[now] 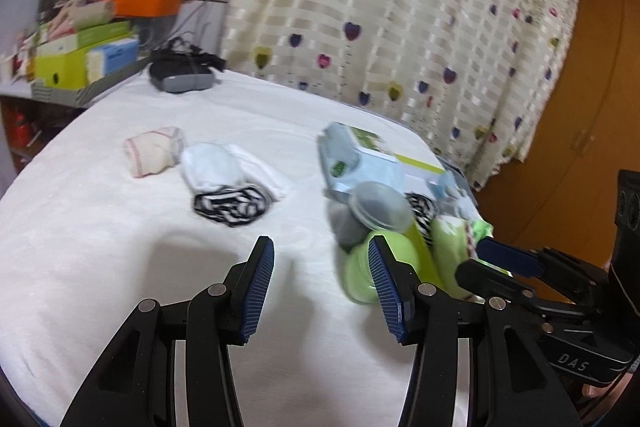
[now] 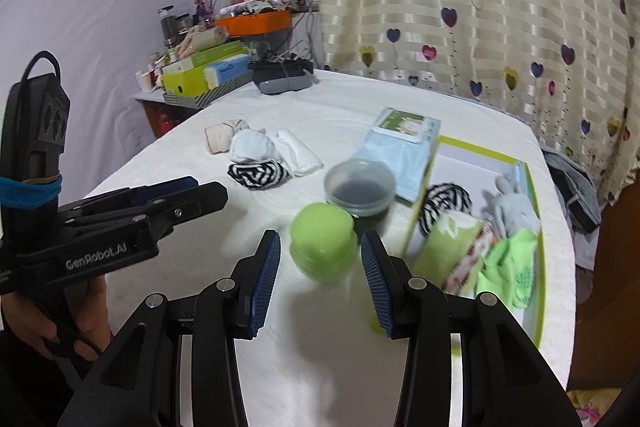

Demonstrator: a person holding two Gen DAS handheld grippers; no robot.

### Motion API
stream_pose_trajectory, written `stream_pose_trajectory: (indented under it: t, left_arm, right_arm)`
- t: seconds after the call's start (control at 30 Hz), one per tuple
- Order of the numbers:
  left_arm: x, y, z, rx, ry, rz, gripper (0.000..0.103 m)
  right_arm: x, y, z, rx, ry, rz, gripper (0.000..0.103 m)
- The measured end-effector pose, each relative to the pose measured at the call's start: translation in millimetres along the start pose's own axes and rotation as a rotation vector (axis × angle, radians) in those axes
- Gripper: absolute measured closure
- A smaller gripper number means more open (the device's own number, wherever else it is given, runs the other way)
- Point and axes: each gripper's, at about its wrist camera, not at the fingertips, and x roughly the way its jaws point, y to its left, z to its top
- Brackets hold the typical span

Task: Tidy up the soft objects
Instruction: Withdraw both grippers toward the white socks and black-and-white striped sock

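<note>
On the white table lie a pink-striped sock roll [image 1: 154,151] [image 2: 220,138], white socks [image 1: 224,167] [image 2: 272,149] and a black-and-white striped sock [image 1: 232,205] [image 2: 258,174]. A green-rimmed box [image 2: 534,227] at the right holds a striped sock [image 2: 446,203], a grey toy [image 2: 512,205] and green socks [image 2: 508,267]. A green-lidded jar [image 2: 322,247] [image 1: 360,273] stands just ahead of my open, empty right gripper [image 2: 320,281]. My left gripper [image 1: 320,293] is open and empty over bare cloth; in the right wrist view it [image 2: 192,191] is side-on at the left.
A grey-lidded jar [image 2: 360,189] [image 1: 378,207] stands behind the green one. A box lid [image 2: 404,143] lies beside the box. A dark headset [image 2: 282,77] sits at the far edge. A cluttered shelf [image 2: 204,67] is far left. Heart-patterned curtains [image 2: 460,7] hang behind.
</note>
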Motion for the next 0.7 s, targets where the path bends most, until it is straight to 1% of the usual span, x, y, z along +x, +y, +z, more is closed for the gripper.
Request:
stream_pose_trajectory:
  t: [0.2,0.47,0.7]
  left_arm:
    - [2,27,7,-0.059,-0.006,0.055,0.055]
    - [10,44,9,-0.102,0.007,0.084,0.055]
    - [7,62,10,-0.126,-0.005,0.12,0.055]
  right_arm:
    - [11,10,12,-0.035,-0.009,0.028,0.059]
    - [30,17,25,-0.057,0.005,0.049,0.059]
    - [52,30,38,-0.086,0.026,0.077,0.059]
